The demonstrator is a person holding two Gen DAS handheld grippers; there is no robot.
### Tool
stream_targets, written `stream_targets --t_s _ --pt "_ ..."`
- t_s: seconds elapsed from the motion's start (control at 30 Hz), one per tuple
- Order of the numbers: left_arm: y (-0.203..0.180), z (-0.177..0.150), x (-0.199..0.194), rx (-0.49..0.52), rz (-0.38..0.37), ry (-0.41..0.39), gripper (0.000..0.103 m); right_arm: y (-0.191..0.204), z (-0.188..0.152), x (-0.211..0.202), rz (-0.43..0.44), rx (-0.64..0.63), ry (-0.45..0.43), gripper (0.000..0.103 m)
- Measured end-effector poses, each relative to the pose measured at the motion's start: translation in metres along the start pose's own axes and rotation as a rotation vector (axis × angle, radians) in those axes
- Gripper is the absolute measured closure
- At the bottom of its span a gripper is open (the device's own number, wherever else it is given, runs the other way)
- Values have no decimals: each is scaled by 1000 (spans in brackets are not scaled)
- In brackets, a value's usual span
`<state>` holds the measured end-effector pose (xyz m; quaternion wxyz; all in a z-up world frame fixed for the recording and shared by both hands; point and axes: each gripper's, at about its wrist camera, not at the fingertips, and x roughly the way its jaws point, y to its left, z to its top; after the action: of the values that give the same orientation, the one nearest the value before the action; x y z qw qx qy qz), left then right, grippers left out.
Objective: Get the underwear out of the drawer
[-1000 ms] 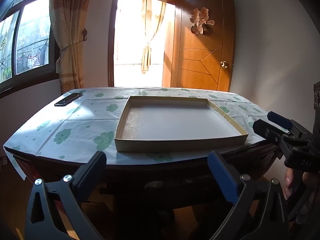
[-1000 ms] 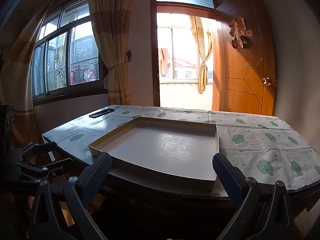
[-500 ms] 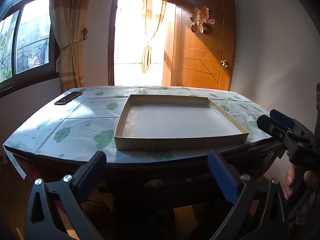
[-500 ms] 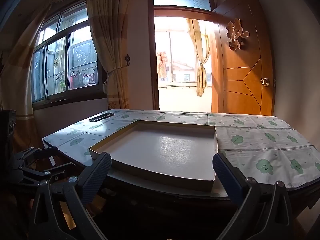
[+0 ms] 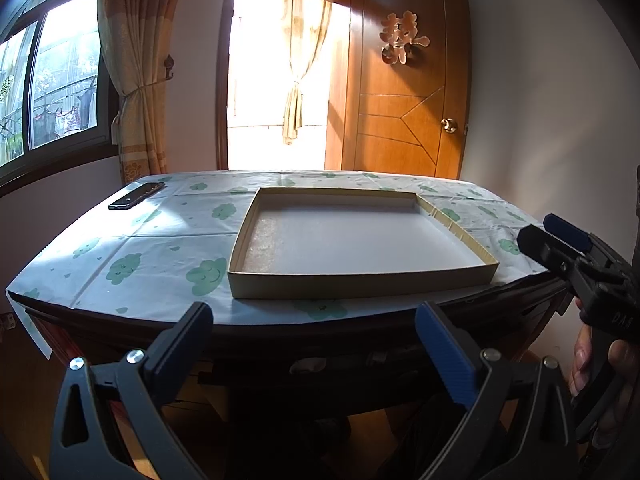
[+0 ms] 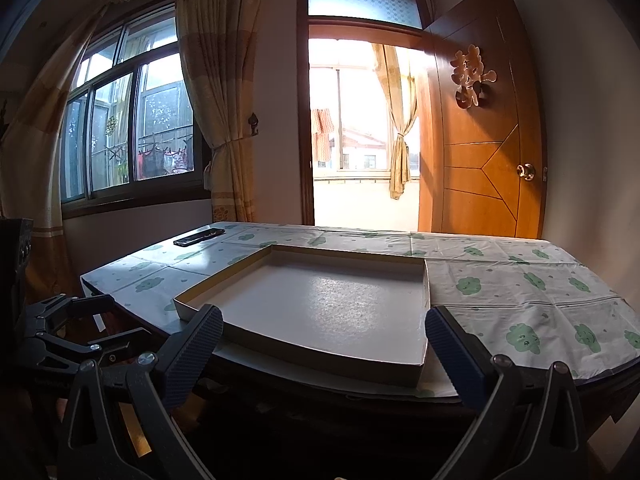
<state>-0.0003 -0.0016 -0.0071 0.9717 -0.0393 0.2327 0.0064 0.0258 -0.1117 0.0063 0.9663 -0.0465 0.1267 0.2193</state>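
Cardboard tray (image 5: 360, 280) on cloud-print tablecloth (image 5: 160, 256); right hand-held gripper (image 5: 560, 236) marked "DAS".

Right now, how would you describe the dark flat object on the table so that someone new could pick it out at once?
Start at the table with the cloud-print cloth. A wide shallow cardboard tray sits mid-table; look past it to the far corner below the curtained window. There lies a slim black slab, perhaps a phone or remote, the only dark item on the cloth.
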Motion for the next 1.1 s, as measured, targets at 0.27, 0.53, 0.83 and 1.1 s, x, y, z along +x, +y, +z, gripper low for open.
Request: stream_targets --t_s 0.27,0.53,0.83,1.1 --pt "-2 -1 2 2 0 3 0 -2 -2 2 -17 -4 1 0" --pt "-2 0 2 3 -1 2 0 -1 -4 2 -29 -18 -4 0" --pt "-2 0 3 7 1 3 0 -2 -5 3 -32 -18 -5 0" --pt "-3 -3 5 12 1 5 0 -1 -9 4 -40 -34 -17 0"
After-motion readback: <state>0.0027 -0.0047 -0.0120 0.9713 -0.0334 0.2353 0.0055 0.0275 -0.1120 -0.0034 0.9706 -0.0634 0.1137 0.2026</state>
